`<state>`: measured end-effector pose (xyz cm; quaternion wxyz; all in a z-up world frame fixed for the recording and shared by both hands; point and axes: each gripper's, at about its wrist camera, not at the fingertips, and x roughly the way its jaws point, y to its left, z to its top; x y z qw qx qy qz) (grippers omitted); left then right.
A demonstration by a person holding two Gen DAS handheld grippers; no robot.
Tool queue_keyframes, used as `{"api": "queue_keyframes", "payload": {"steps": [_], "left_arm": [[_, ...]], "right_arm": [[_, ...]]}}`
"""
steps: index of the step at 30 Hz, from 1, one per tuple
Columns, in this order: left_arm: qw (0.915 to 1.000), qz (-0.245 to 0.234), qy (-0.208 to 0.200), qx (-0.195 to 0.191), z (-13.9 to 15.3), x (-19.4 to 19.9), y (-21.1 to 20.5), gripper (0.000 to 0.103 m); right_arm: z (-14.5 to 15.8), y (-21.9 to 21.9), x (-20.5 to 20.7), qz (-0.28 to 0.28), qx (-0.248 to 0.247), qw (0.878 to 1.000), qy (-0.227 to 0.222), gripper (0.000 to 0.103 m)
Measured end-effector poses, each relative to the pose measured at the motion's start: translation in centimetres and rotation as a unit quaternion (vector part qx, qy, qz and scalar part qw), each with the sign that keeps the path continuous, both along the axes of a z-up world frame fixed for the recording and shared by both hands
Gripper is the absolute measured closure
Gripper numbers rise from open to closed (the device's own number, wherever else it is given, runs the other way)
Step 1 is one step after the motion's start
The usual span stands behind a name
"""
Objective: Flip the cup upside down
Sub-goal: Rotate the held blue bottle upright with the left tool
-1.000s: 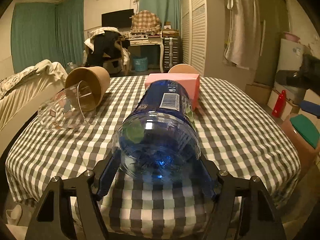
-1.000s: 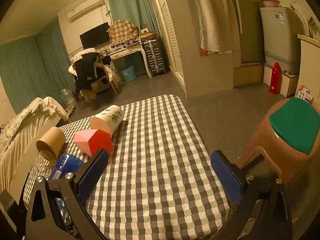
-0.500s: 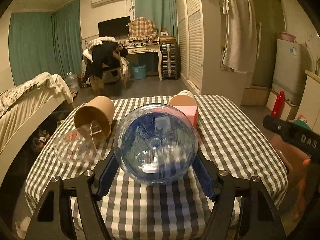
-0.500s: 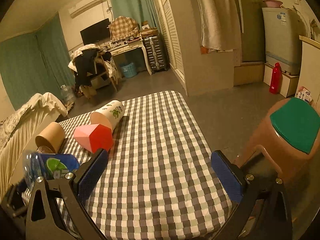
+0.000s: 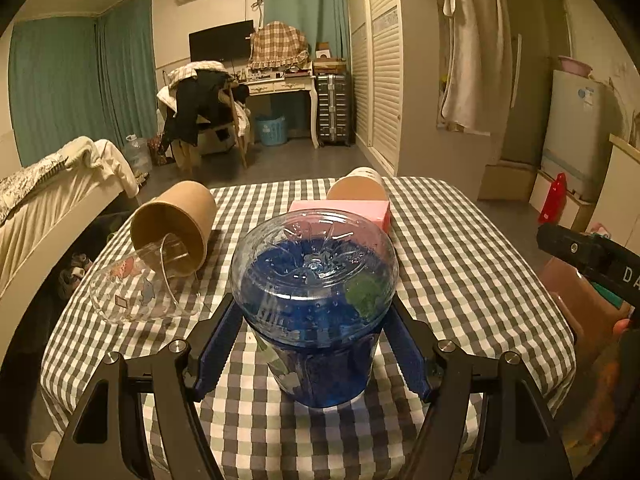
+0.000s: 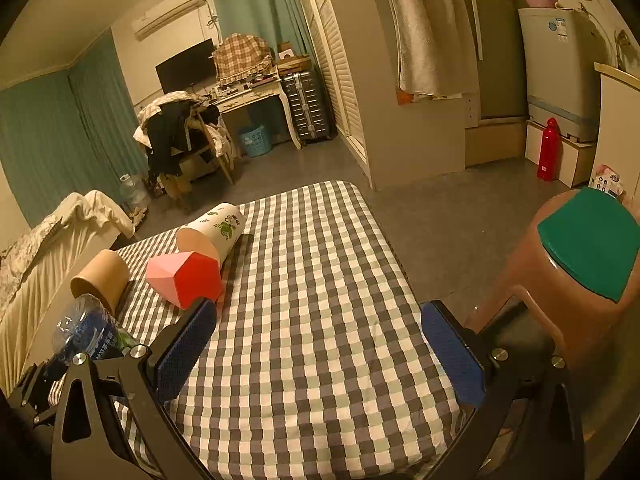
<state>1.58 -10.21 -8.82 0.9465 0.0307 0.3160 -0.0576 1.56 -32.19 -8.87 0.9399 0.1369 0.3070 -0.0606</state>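
My left gripper (image 5: 314, 344) is shut on a blue plastic water bottle (image 5: 314, 292) and holds it on end, with its clear ribbed base facing up. The bottle's lower end is near the checked tablecloth (image 5: 460, 264); I cannot tell whether they touch. A clear glass cup (image 5: 136, 284) lies on its side to the left, its rim against a brown paper cup (image 5: 176, 224) that also lies on its side. Behind a pink box (image 5: 344, 210), a white leaf-print cup (image 6: 216, 230) lies on its side. My right gripper (image 6: 316, 344) hangs open over the table's right half, holding nothing.
A brown stool with a green top (image 6: 592, 248) stands close to the table's right edge. A bed (image 5: 48, 192) runs along the table's left side. A red flask (image 6: 548, 154) stands on the floor at the far right.
The left gripper has turned the bottle from lying flat, base toward the camera, to standing on end with its base up. The right gripper has barely moved.
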Motion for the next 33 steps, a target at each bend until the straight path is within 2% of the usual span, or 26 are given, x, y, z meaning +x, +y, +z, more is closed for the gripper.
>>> {"api": "queue_keyframes", "payload": {"steps": [4,9,15,21,25,29,31,33], "left_arm": [[0.9999,-0.001,0.007,-0.012,-0.2,0.4,0.3,0.031],[0.9987,-0.004,0.024,-0.045,-0.6,2.1,0.9,0.031],[0.9998,-0.009,0.013,-0.009,-0.6,1.5,-0.2,0.032],[0.9994,-0.012,0.026,-0.02,-1.2,1.3,-0.1,0.032],[0.9993,-0.014,0.032,-0.012,-1.9,0.9,-0.2,0.032],[0.9994,-0.012,0.032,-0.004,-1.8,1.1,-0.3,0.027],[0.9996,-0.004,0.027,0.006,-1.6,1.1,-0.3,0.015],[0.9997,-0.002,0.021,0.008,-1.4,1.0,-0.3,0.015]], "right_arm": [[0.0,-0.1,0.0,0.001,0.0,1.0,0.0,0.0],[0.0,-0.1,0.0,0.002,0.0,1.0,0.0,0.0],[-0.1,0.0,0.0,0.0,-0.001,1.0,0.001,0.0],[-0.2,0.3,0.0,0.003,-0.003,1.0,0.003,0.0],[-0.2,0.3,0.0,0.002,-0.001,1.0,0.003,0.0],[-0.1,0.4,0.0,0.0,-0.002,1.0,0.003,0.0],[-0.1,0.4,-0.1,0.0,-0.002,1.0,0.004,0.0],[-0.1,0.4,-0.1,0.001,-0.002,1.0,0.003,0.0]]}}
